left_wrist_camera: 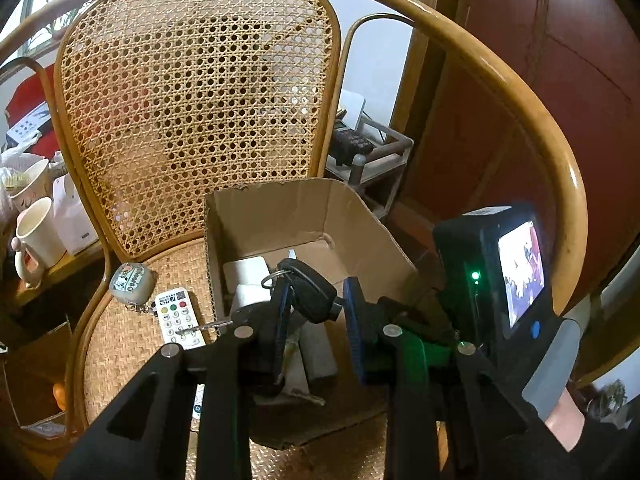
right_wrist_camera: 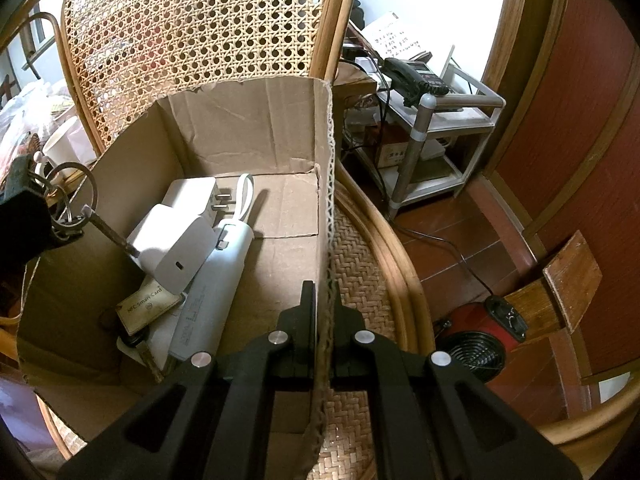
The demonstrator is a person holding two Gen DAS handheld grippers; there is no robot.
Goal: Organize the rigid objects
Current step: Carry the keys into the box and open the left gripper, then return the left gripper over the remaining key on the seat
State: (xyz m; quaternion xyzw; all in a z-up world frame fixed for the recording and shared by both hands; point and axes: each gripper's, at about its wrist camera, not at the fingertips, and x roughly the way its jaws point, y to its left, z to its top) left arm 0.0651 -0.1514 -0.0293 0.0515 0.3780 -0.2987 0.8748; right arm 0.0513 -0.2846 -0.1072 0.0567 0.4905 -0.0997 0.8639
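Left fingers (left_wrist_camera: 288, 312) pinch my key bunch (left_wrist_camera: 308, 290) above the cardboard box (left_wrist_camera: 372, 232); right gripper (right_wrist_camera: 325, 304) clamps that box's wall, steadying it. Best lower closer over the chargers (right_wrist_camera: 176, 248) before letting go.

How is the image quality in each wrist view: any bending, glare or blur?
Left wrist view: strong fisheye bending of the curved rattan chair armrest, dark vignetted corners, glare on the small lit camera screen. Right wrist view: blown-out window behind the woven cane chair back, while the open brown cardboard box stays sharp.
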